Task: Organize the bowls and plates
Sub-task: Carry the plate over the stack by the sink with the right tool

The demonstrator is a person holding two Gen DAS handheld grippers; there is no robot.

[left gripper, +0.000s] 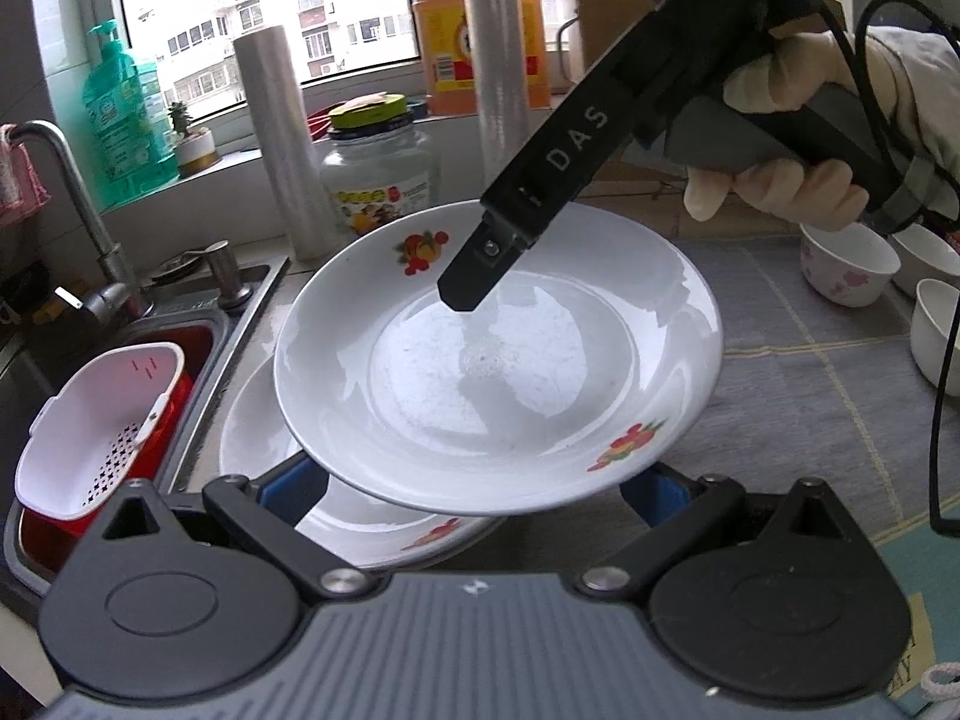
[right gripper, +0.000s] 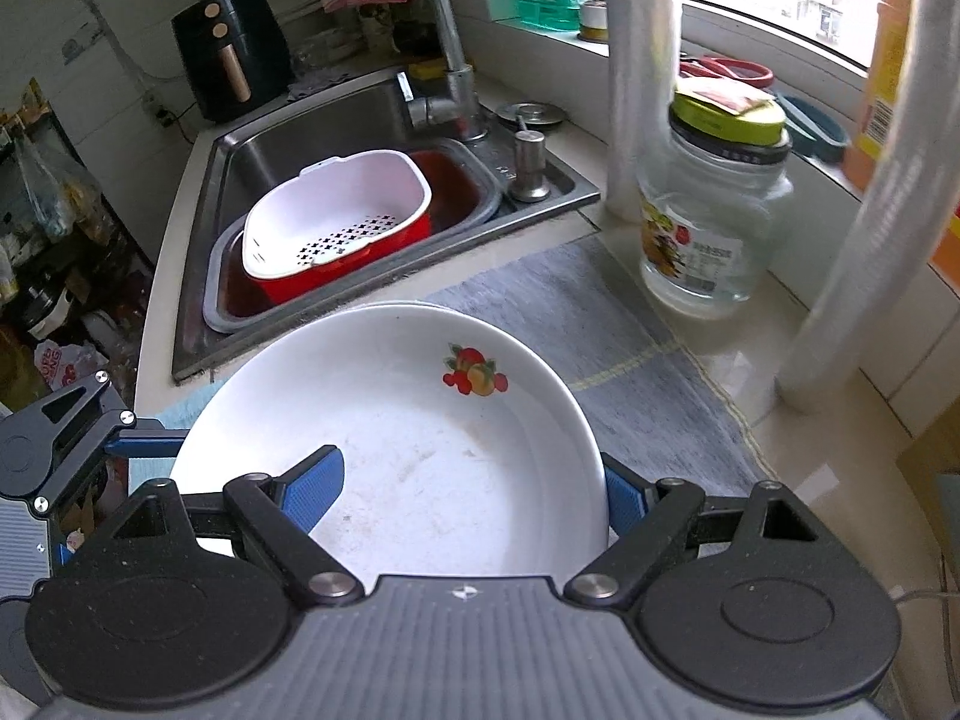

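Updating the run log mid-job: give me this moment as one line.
upper plate: held above lower plate | right tool: grips its rim | left tool: beneath near edge, grip unclear

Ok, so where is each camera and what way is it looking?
Right wrist: on the right gripper, looking down over the plate toward the sink; shows its own fingers.
Left wrist: on the left gripper, looking over the plate toward the window; shows the right gripper and a gloved hand.
Shared: plate, white strainer basket, jar.
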